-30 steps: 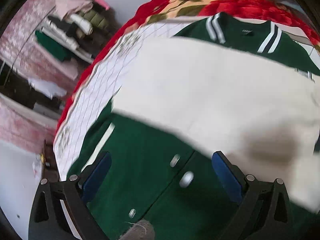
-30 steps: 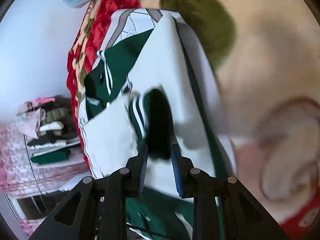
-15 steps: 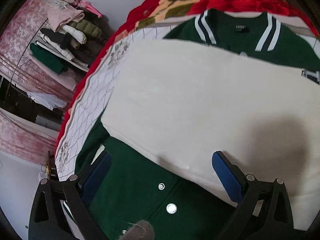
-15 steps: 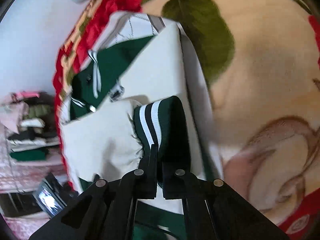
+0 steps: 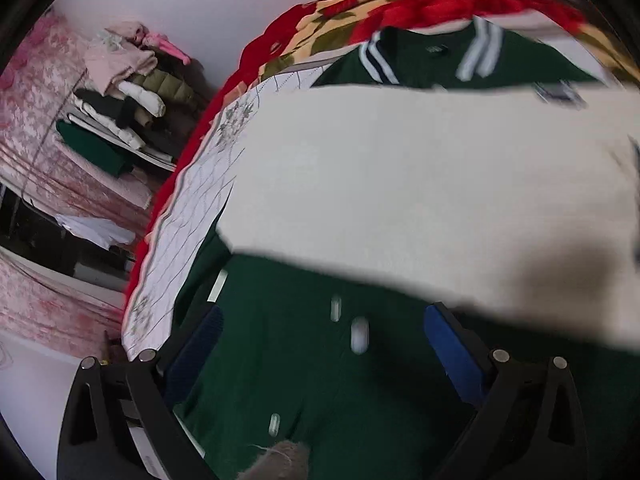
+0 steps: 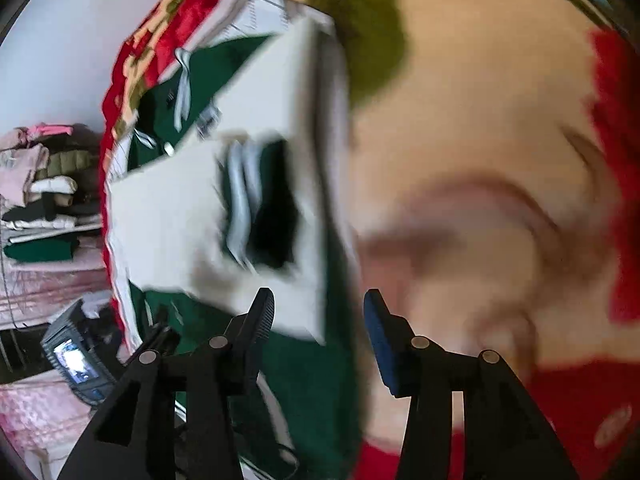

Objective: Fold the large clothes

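A green varsity jacket (image 5: pixel 320 380) with white sleeves lies flat on a bed. One white sleeve (image 5: pixel 420 200) is folded across its front, below the striped collar (image 5: pixel 476 52). My left gripper (image 5: pixel 320 336) is open and empty just above the green front with its snap buttons. In the right wrist view the sleeve (image 6: pixel 168 220) ends in a green striped cuff (image 6: pixel 260 208) lying on the jacket. My right gripper (image 6: pixel 320 320) is open and empty, just behind the cuff and apart from it.
The jacket lies on a white quilted sheet (image 5: pixel 196 208) over a red and cream floral blanket (image 6: pixel 480 160). Stacked folded clothes (image 5: pixel 120 112) sit beside the bed at the left. A device with a lit screen (image 6: pixel 76 360) stands by the bed's edge.
My right gripper was shut on the striped cuff; it has opened, let the cuff go and drawn back. The left gripper stays open and has shifted a little over the jacket.
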`<state>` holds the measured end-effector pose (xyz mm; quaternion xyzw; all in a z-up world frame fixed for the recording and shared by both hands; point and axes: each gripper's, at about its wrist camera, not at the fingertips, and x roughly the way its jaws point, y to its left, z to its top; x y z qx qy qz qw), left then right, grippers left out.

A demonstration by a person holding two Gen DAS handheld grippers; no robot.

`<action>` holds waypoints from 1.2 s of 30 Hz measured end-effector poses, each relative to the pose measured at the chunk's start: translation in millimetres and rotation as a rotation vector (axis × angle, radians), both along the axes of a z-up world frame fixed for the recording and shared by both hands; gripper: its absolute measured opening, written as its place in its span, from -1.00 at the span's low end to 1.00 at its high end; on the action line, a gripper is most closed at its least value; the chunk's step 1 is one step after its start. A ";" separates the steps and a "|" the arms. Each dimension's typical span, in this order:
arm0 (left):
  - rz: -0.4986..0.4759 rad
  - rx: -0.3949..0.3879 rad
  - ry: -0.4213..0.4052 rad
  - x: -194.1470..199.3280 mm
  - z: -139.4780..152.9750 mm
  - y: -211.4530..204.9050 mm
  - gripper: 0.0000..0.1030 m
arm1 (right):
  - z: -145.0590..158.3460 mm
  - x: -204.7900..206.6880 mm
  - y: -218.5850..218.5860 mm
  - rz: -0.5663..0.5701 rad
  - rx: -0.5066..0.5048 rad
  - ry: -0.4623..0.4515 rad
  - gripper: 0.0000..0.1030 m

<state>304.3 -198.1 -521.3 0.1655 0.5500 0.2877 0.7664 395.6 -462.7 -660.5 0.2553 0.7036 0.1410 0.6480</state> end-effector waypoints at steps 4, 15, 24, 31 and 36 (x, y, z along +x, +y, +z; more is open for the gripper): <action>-0.061 0.030 0.100 -63.1 -5.7 -42.6 1.00 | -0.6 -59.4 -31.3 0.044 -0.125 0.020 -0.05; -0.424 0.197 0.261 -195.5 -20.4 -184.3 1.00 | -28.6 -171.8 -99.1 -0.003 -0.252 0.191 0.02; -0.405 0.248 0.324 -209.9 -62.3 -177.7 1.00 | -27.6 -181.5 -111.9 -0.005 -0.283 0.185 0.02; -0.419 0.260 0.333 -213.9 -65.4 -188.1 1.00 | -31.4 -181.8 -105.8 -0.024 -0.247 0.205 0.02; -0.421 0.275 0.327 -202.8 -81.0 -181.8 1.00 | -29.2 -178.1 -100.8 -0.032 -0.240 0.203 0.02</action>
